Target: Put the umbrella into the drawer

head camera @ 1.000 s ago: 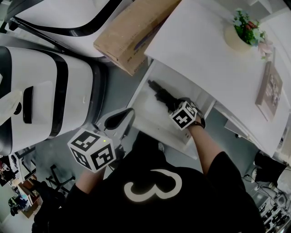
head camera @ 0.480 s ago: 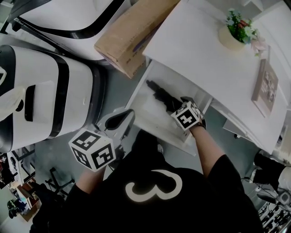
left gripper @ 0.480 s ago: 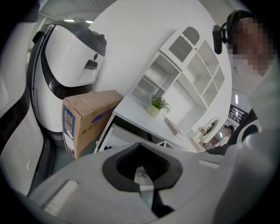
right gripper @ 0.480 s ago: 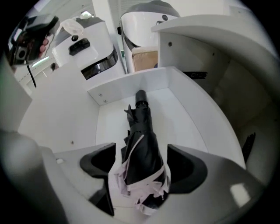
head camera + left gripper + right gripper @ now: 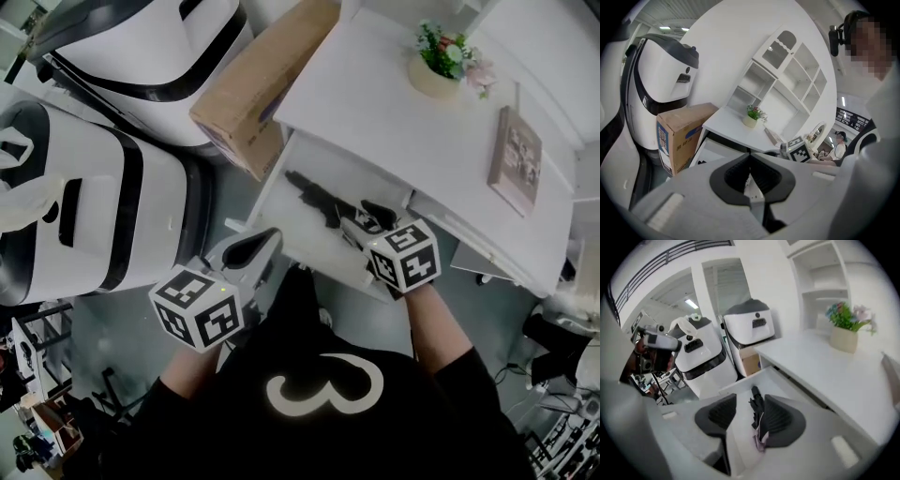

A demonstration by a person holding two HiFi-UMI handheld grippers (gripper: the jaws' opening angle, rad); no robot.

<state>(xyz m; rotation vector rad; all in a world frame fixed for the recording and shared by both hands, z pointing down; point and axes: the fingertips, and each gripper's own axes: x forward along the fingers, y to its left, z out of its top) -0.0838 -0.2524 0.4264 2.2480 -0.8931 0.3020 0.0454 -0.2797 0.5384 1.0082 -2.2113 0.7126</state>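
Note:
A folded black umbrella (image 5: 317,199) lies slantwise in the open white drawer (image 5: 302,242) under the desk top. In the right gripper view the umbrella (image 5: 757,405) shows down in the drawer, between the jaws but well below them. My right gripper (image 5: 362,221) hangs above the drawer's near end. Its jaws are closing with a gap between the pads, and they hold nothing. My left gripper (image 5: 251,246) sits left of the drawer's front corner over the floor. In its own view the left gripper (image 5: 750,176) has its pads together and is empty.
A cardboard box (image 5: 248,98) leans against the desk's left side, behind the drawer. On the white desk top (image 5: 375,112) stand a potted plant (image 5: 439,64) and a book (image 5: 516,159). Large white machines with black bands (image 5: 103,216) fill the left.
My right gripper has risen out of the drawer, away from the umbrella, which stays lying there. The left gripper has shifted slightly up.

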